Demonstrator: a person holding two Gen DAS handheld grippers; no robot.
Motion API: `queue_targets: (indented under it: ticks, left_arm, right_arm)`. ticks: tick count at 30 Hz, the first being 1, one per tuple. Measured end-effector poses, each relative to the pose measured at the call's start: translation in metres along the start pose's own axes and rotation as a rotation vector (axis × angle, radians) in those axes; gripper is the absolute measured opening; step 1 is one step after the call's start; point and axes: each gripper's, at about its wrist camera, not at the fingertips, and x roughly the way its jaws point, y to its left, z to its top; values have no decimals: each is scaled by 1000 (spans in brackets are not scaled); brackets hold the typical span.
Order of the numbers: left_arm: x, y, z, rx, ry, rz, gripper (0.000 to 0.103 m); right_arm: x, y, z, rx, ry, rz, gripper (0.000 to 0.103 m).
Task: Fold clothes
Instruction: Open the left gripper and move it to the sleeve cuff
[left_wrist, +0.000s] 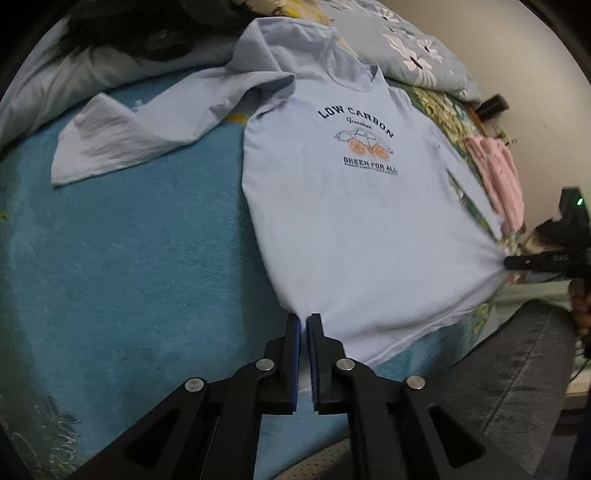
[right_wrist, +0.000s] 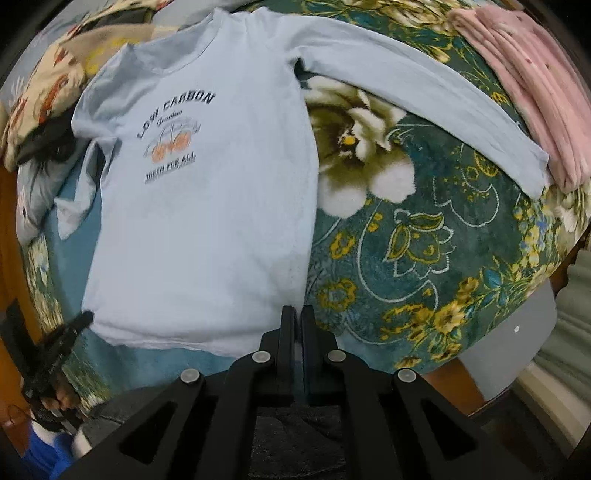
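A light blue long-sleeved shirt (left_wrist: 354, 221) with a "LOW CARBON" print lies face up on the bed, collar away from me. It also shows in the right wrist view (right_wrist: 207, 221). My left gripper (left_wrist: 305, 320) is shut on the shirt's bottom left hem corner. My right gripper (right_wrist: 298, 314) is shut on the bottom right hem corner, and shows at the right edge of the left wrist view (left_wrist: 508, 263). The left sleeve (left_wrist: 122, 136) lies spread to the left. The right sleeve (right_wrist: 424, 107) stretches out to the right.
The bed has a blue blanket (left_wrist: 110, 277) on the left and a green floral blanket (right_wrist: 424, 240) on the right. A folded pink garment (right_wrist: 532, 85) lies at the far right. Pillows (left_wrist: 410, 40) and a dark item (left_wrist: 147, 29) lie behind the shirt.
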Motion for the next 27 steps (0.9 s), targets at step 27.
queue_targets:
  ticks: [27]
  left_arm:
    - [-13,200,82,-718,-335,210,28]
  right_arm:
    - [-34,-49,19,293,-382,331,39]
